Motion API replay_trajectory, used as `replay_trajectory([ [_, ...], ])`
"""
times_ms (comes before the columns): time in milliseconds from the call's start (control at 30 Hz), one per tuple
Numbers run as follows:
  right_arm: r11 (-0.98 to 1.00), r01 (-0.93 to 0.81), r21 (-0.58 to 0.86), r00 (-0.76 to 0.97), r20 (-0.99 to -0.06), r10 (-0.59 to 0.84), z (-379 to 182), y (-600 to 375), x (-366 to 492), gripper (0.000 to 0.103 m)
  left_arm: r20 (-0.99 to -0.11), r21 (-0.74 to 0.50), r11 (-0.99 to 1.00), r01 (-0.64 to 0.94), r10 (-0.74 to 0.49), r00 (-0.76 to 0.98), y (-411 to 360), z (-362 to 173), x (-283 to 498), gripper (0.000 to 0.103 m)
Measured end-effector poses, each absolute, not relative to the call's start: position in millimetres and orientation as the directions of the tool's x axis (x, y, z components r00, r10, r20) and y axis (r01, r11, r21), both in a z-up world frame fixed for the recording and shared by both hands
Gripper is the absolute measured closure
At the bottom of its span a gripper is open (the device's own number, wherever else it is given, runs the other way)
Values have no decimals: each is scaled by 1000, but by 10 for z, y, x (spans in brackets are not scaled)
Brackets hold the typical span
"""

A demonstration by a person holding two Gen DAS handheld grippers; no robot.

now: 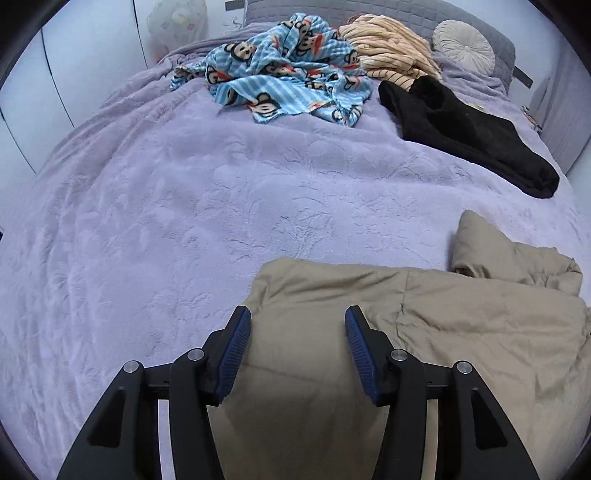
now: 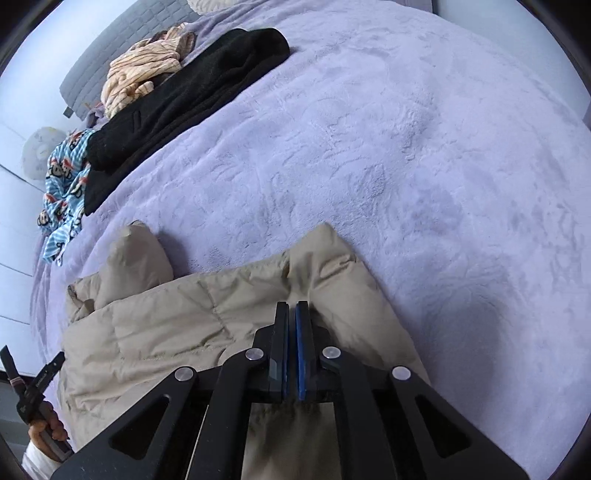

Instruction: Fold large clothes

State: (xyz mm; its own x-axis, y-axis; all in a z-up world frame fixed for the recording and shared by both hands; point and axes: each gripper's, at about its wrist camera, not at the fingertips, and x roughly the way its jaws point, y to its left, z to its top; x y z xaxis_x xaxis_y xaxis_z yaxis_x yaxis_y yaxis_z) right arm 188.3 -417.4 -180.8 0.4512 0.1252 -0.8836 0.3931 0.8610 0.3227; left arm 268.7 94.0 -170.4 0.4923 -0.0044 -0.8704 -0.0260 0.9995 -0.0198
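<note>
1. The beige padded jacket [image 1: 424, 325] lies crumpled on the near part of the lavender bedspread [image 1: 184, 206]; one puffy sleeve [image 1: 495, 251] sticks up past its far edge; in the right wrist view the same jacket [image 2: 177, 325] fills the lower middle, its sleeve [image 2: 136, 254] bulging at the left.
2. The left gripper [image 1: 298, 325] hangs above the jacket's near left part with its blue-padded fingers [image 1: 236, 354] spread apart; only jacket fabric shows below the gap, and the pads press on nothing.
3. The right gripper [image 2: 292, 310] has its fingers pressed together over the jacket; the pads meet with barely a slit; whether a fold of fabric is pinched between them cannot be told.
4. At the lower left edge of the right wrist view, a hand [image 2: 48, 424] in a pale sleeve holds the other gripper's handle.
5. Farther up the bed, well apart from the jacket, lie a black garment [image 1: 465, 129], a blue monkey-print cloth [image 1: 280, 74] and a cream striped garment [image 1: 391, 48], bunched side by side.
6. A round pale cushion [image 1: 463, 46] rests against the grey headboard [image 1: 406, 11].
</note>
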Motion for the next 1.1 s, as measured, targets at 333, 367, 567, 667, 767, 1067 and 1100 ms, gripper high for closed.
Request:
replay_trajectory([
  [333,928,174,330,471,-855,216,-1511,-3201,1336,99,-883,49,995,90,2,470,391,-1854,2122,48],
  [367,942,169,289,454,-871,186,-1572,-3109,1341,99,-885,60,994,86,13,466,389,-1918,2129,44],
  [567,928,218,303,427,-884,188,-1666,-3168,1312,99,-906,83,991,105,31,421,485,-1785,2065,43],
  [667,930,220,295,430,-885,179,-1531,-3200,1191,98,-910,100,989,106,48,411,541,-1659,1934,43],
  [767,911,246,330,439,-876,199,-1410,-3238,957,94,-919,80,993,90,39,391,594,-1570,1781,43],
  [1067,819,402,410,423,-876,231,-1368,-3327,192,52,-946,51,994,92,19,323,601,-1476,1272,43],
  [1100,808,414,418,418,-876,239,-1384,-3324,137,52,-947,53,994,97,19,319,593,-1470,1229,43],
])
